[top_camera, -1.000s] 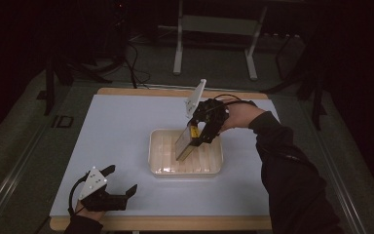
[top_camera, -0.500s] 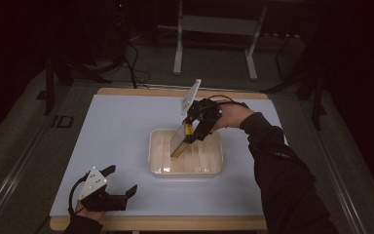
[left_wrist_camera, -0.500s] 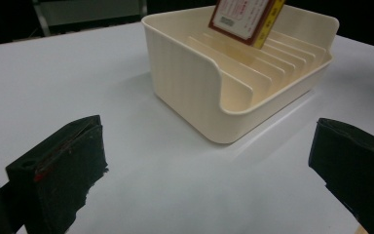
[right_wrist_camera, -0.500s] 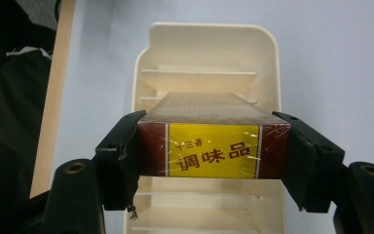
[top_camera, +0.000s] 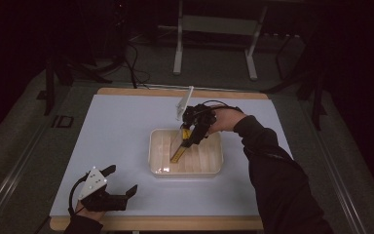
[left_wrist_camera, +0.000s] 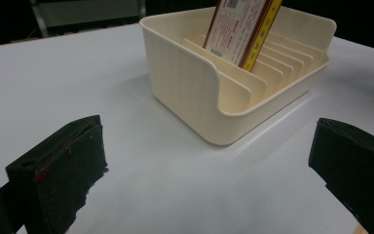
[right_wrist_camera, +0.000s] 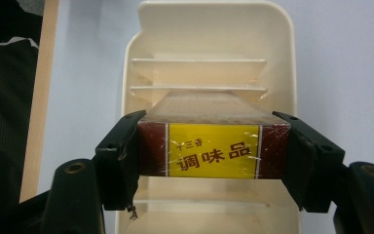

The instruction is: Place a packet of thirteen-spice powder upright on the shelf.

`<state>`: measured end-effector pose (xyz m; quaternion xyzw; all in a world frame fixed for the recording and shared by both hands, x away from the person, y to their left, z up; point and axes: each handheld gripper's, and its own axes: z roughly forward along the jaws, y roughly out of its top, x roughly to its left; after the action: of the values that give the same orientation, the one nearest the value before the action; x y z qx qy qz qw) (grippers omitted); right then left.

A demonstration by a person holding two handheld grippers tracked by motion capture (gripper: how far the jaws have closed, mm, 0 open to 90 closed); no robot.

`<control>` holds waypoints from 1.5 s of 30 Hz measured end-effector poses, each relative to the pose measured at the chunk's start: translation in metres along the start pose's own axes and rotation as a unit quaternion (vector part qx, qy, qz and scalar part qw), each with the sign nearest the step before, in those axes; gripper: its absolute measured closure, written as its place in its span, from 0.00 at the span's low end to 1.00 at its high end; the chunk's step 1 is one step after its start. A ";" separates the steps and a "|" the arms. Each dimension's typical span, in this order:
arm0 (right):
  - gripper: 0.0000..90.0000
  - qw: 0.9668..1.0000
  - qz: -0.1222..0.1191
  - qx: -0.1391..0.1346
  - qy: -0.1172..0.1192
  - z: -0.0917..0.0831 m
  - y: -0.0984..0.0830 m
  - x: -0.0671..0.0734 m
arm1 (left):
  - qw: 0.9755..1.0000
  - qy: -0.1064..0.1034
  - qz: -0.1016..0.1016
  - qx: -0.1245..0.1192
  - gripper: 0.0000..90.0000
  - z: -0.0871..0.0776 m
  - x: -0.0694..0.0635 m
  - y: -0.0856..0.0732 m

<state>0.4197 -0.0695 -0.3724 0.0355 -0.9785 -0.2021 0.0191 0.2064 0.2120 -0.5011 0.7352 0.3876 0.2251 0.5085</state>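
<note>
Between the right gripper's (right_wrist_camera: 213, 163) jaws, box (right_wrist_camera: 213, 151).

- The box (right_wrist_camera: 213, 148) in your right gripper (right_wrist_camera: 213, 151) has shiny, crinkly plastic wrap.
- The rack (left_wrist_camera: 185, 73) below it looks like smooth cream plastic.
- Your table (top_camera: 121, 126) is smooth and white with a wood edge.

Lighting, for your record: the room around the table (top_camera: 126, 126) is near black, only the white top lit from overhead. A small glare spot sits at the tray's (top_camera: 161, 169) 7 o'clock corner. Your gripper views are bright; the near jaws are soft, out of focus.
</note>
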 end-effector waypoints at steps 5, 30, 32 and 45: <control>0.35 1.000 0.000 -0.002 0.003 0.010 0.002 -0.001 | 1.000 -0.001 -0.001 0.001 0.00 0.000 -0.001 0.000; 0.33 1.000 0.006 0.006 0.019 0.042 0.008 0.000 | 1.000 -0.001 0.000 0.000 0.00 0.000 -0.001 0.000; 0.31 1.000 0.006 0.006 0.018 0.041 0.008 0.000 | 1.000 -0.002 -0.001 0.000 0.00 0.000 -0.001 0.000; 0.29 0.999 0.010 -0.031 -0.013 0.019 0.007 -0.001 | 1.000 -0.002 0.001 0.001 0.00 0.000 -0.001 0.000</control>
<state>0.4192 -0.0555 -0.3870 0.0227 -0.9723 -0.2322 0.0098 0.2062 0.2110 -0.5010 0.7365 0.3857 0.2236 0.5087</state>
